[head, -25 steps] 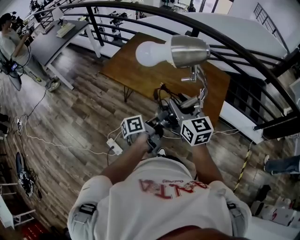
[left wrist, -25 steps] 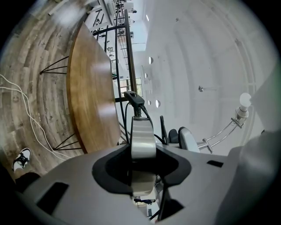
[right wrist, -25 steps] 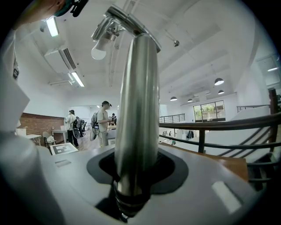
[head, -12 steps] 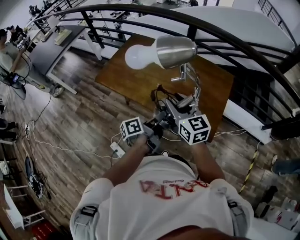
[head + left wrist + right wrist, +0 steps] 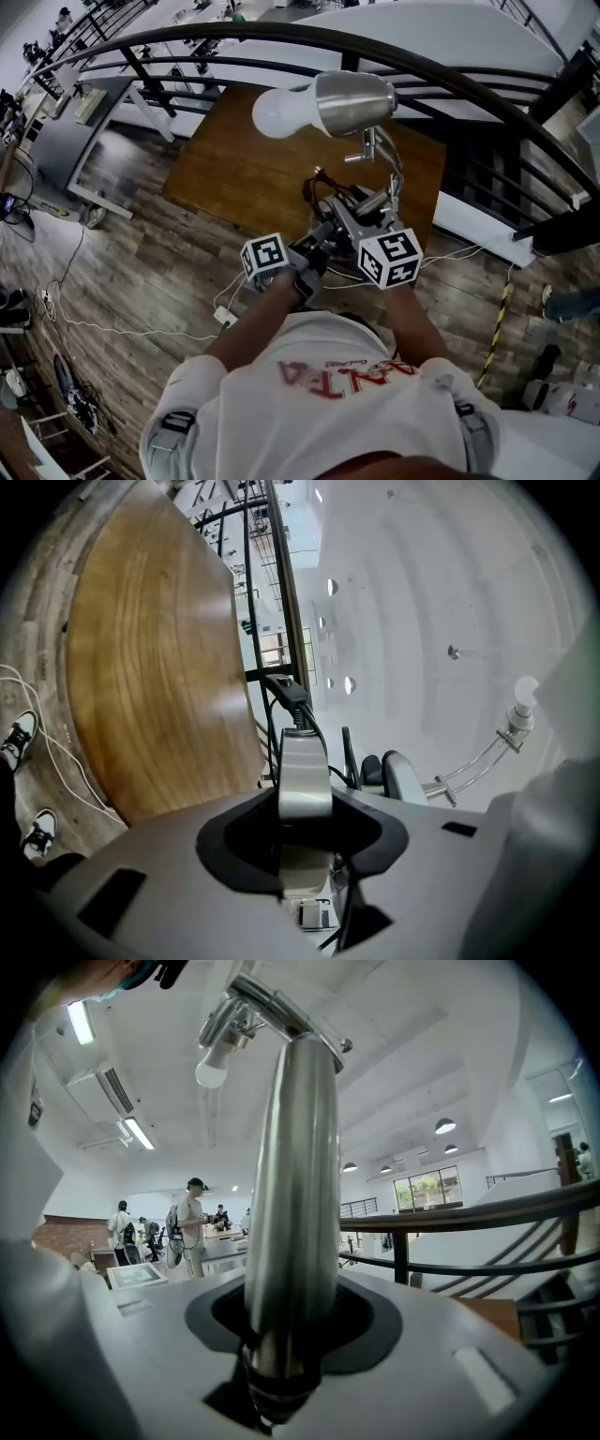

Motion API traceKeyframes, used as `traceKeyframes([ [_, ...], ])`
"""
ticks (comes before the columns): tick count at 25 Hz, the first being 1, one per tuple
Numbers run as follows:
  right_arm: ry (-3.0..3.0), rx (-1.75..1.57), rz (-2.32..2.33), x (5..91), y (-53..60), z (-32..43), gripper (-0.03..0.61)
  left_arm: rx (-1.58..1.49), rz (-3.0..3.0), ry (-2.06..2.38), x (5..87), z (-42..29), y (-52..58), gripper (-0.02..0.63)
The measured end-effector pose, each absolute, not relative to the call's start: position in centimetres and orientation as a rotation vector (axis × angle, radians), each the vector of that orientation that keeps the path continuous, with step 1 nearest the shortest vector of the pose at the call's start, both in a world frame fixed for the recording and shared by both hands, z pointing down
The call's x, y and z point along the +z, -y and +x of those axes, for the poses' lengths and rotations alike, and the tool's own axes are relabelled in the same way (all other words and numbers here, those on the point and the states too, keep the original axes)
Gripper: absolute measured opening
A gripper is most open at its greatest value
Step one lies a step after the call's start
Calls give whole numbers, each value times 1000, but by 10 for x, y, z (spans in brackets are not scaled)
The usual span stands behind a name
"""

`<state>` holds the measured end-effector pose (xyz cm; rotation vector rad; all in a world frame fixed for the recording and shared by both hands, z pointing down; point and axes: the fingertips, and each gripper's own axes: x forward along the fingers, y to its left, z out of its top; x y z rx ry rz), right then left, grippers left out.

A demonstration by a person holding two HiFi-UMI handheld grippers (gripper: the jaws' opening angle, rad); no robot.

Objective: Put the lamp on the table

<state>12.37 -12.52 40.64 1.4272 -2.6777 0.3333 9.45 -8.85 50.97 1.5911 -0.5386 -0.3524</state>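
Left gripper [image 5: 314,255] is closed part-way onto a flat silver piece low on the lamp [image 5: 361,101], where the black cable [image 5: 281,691] plugs in. The right gripper [image 5: 364,217] pinches the round polished stem just beside it. The lamp hangs in the air over the near edge of the wooden table [image 5: 234,173], its bulb [image 5: 281,111] pointing left.

My worry is the heavy head. It overhangs to one side, and I think the smooth stem could twist in the right jaws. The loose cable might also catch the table's edge.

Both forearms reach out from the chest and converge, with the grippers side by side and roughly level, aimed at the table.
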Motion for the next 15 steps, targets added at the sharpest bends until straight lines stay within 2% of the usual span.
traceKeyframes([
  [7, 2582, 320, 1582, 404, 157, 137, 164, -286, 1600, 420, 508, 107, 124, 144],
  [15, 2507, 330, 1699, 399, 215, 100, 164, -218, 1603, 339, 503, 68, 183, 144],
])
